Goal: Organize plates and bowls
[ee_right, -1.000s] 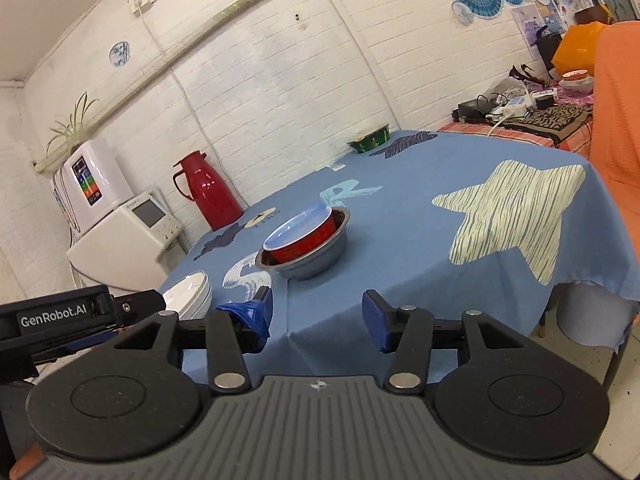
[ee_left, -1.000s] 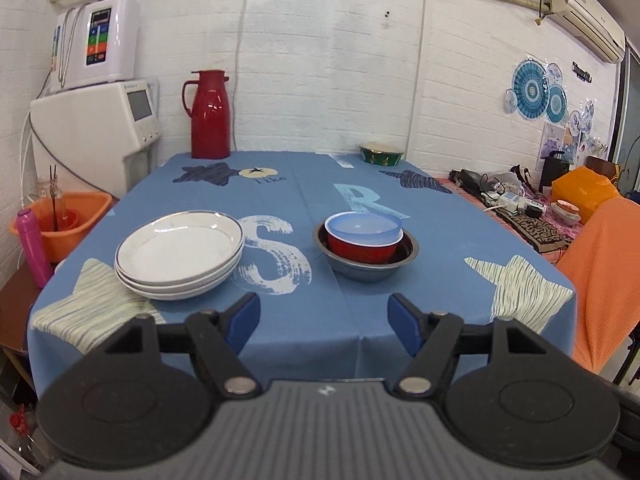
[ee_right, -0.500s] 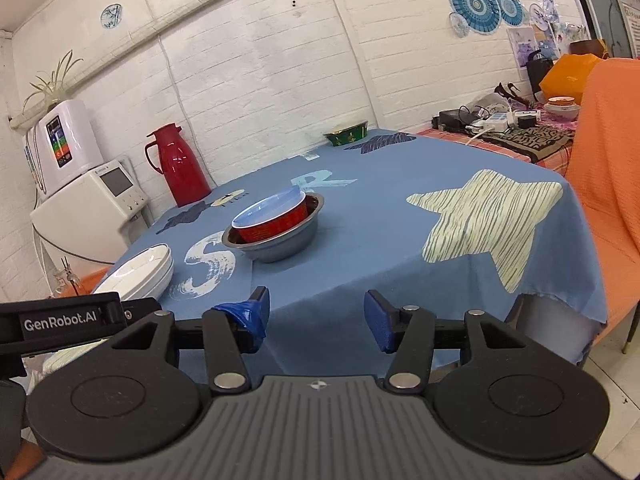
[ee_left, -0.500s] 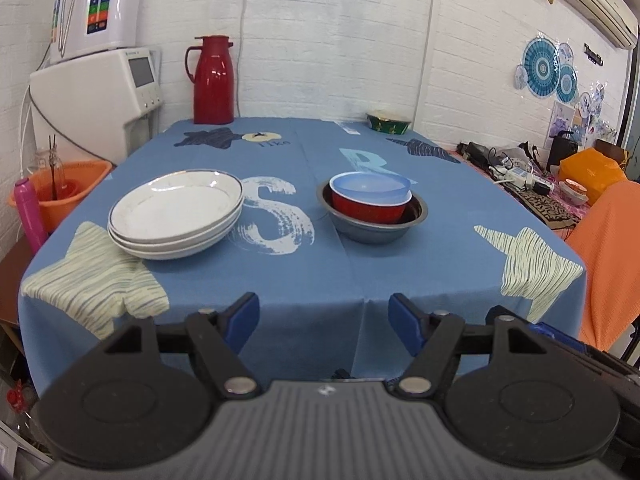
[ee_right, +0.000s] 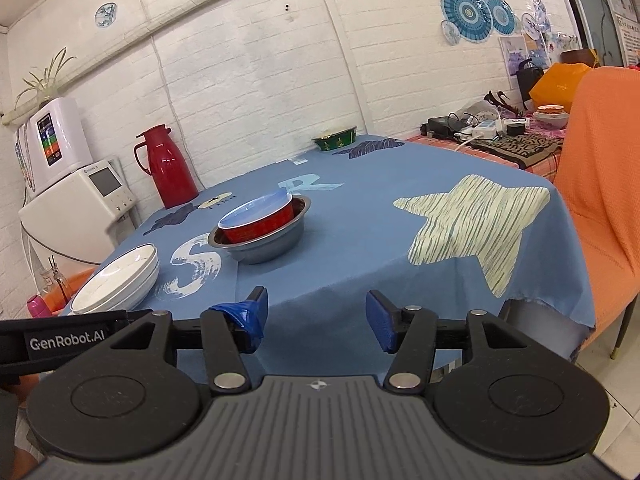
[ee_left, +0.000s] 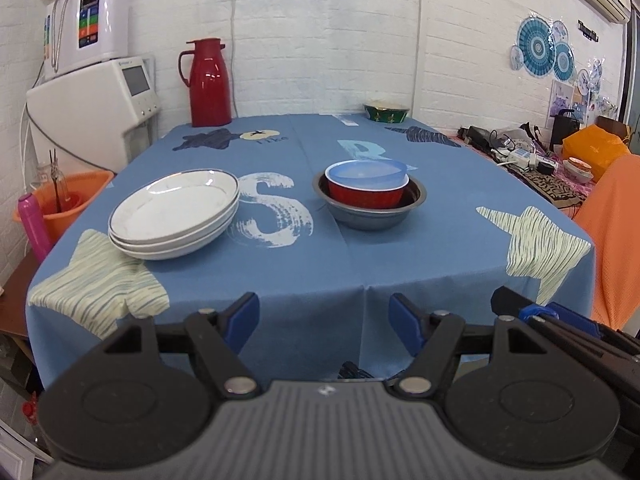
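Three white plates (ee_left: 176, 212) (ee_right: 120, 280) lie stacked on the left of the blue tablecloth (ee_left: 360, 264). To their right a steel bowl (ee_left: 372, 216) (ee_right: 268, 246) holds a red bowl (ee_left: 366, 198) (ee_right: 260, 226), and a blue bowl (ee_left: 366, 174) (ee_right: 256, 210) nests in that. My left gripper (ee_left: 324, 320) hangs open off the table's near edge, holding nothing. My right gripper (ee_right: 316, 320) is open too, off the near right corner, empty. Part of the right gripper (ee_left: 560, 320) shows low right in the left wrist view.
A red thermos jug (ee_left: 208, 82) and a green bowl (ee_left: 386, 112) stand at the table's far edge. White appliances (ee_left: 92, 112) and an orange bucket (ee_left: 64, 204) sit left. An orange-draped chair (ee_right: 600, 184) and a cluttered side table (ee_right: 500, 136) are right.
Both grippers have backed away from the table and dropped lower, so the stacks look farther off. Their jaws stay open. Plates and bowls have not moved.
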{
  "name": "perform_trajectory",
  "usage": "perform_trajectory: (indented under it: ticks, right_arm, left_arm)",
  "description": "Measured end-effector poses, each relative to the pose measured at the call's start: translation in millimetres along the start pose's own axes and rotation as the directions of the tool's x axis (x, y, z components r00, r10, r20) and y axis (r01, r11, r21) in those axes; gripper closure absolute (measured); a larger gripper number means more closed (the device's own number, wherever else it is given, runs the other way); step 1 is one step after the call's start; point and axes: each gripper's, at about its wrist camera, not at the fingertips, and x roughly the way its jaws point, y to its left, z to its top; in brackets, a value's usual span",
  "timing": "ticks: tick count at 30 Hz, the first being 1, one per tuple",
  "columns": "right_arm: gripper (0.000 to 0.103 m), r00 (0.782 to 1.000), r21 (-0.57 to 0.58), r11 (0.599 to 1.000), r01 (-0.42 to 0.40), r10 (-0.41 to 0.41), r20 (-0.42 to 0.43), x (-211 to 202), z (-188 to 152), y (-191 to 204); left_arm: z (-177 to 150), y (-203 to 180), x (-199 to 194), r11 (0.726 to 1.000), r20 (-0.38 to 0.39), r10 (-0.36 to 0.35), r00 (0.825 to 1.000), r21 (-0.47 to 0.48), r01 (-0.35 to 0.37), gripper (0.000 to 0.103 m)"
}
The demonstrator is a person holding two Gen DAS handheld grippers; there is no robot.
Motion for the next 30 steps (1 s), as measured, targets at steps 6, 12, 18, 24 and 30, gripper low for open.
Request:
perform_trajectory:
  ticks: [6, 12, 18, 24, 30]
  right_arm:
    - [0.062, 1.0, 0.006, 1.0, 0.007, -0.007, -0.004, 2, -1, -1]
    - [0.061, 1.0, -0.004, 1.0, 0.012, -0.012, -0.013, 3, -2, 2]
    - [0.061, 0.999, -0.005, 0.999, 0.038, -0.038, -0.019, 6, -3, 3]
    - [0.06, 0.999, 0.003, 0.999, 0.041, -0.041, -0.031, 8, -4, 3]
    - [0.059, 0.999, 0.005, 0.999, 0.035, -0.034, -0.035, 8, -6, 4]
  left_arm:
    - [-3, -6, 0, 1.0, -0.008, -0.007, 1.0, 0.026, 0.007, 0.032]
    - [-5, -9, -1, 0.999, -0.003, -0.001, 1.0, 0.034, 0.001, 0.031]
    - [-6, -10, -3, 0.999, 0.005, 0.011, 1.0, 0.048, -0.011, 0.03]
    - [-8, -12, -2, 0.998, -0.002, 0.013, 1.0, 0.058, -0.013, 0.03]
    - [-9, -10, -1, 0.998, 0.001, 0.025, 1.0, 0.057, -0.025, 0.03]
